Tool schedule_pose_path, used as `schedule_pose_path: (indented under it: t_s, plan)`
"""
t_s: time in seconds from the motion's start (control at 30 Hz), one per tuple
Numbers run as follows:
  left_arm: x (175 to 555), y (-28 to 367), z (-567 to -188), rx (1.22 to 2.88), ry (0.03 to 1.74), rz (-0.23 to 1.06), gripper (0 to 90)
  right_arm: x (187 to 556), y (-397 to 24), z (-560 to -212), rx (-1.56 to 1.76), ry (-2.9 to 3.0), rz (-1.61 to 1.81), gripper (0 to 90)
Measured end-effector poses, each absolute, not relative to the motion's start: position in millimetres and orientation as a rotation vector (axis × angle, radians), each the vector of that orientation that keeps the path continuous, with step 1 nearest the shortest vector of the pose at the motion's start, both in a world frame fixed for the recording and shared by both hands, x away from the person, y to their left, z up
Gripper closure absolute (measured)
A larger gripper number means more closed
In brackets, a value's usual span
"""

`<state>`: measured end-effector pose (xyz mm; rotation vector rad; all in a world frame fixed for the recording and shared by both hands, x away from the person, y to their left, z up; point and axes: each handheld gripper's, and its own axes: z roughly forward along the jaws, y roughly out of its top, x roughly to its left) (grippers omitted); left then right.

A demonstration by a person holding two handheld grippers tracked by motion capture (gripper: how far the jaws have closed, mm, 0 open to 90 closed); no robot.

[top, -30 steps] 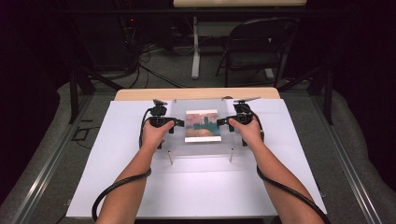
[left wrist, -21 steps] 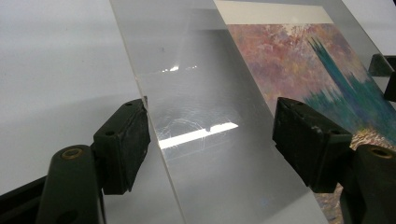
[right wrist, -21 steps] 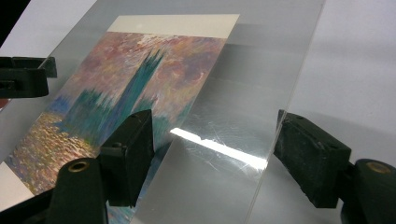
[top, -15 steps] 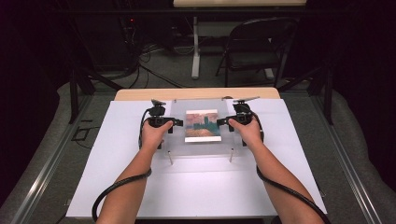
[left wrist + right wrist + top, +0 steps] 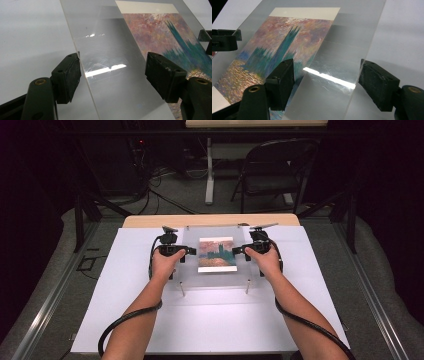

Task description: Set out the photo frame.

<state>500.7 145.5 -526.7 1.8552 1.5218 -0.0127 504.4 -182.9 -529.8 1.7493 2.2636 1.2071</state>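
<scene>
Black jaws of the left gripper (image 5: pixel 112 82) stand wide apart astride the near edge of the clear acrylic sheet (image 5: pixel 110 62); they have just been closing a little, with the sheet's edge between them, and one pad sits at that edge while the other hangs off the surface, so nothing is clamped. The right gripper (image 5: pixel 324 82) does the same on the opposite edge, jaws spread and not pressing, though glare on the plastic makes contact hard to judge. In the middle of the high view the two grippers flank the sheet from left and right, probably so it can be lifted level. Under the sheet lies a painted print (image 5: pixel 217 254) of a blue-green tower. Everything rests on the white board (image 5: pixel 125 320), with two small posts (image 5: pixel 182 289) below centre.
</scene>
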Motion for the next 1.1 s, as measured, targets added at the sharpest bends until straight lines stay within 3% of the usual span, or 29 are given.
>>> schedule_pose_path:
  t_s: [0.63,1.1]
  plan:
    - [477.5,152.7,-496.8,1.845,1.434,0.086,40.0,483.0,-182.0,-501.5,1.564,2.272,1.195,29.3]
    - [441.5,154.4,-467.1,1.878,1.309,0.229,46.2,448.7,-184.6,-470.5,1.366,2.250,1.187,37.7]
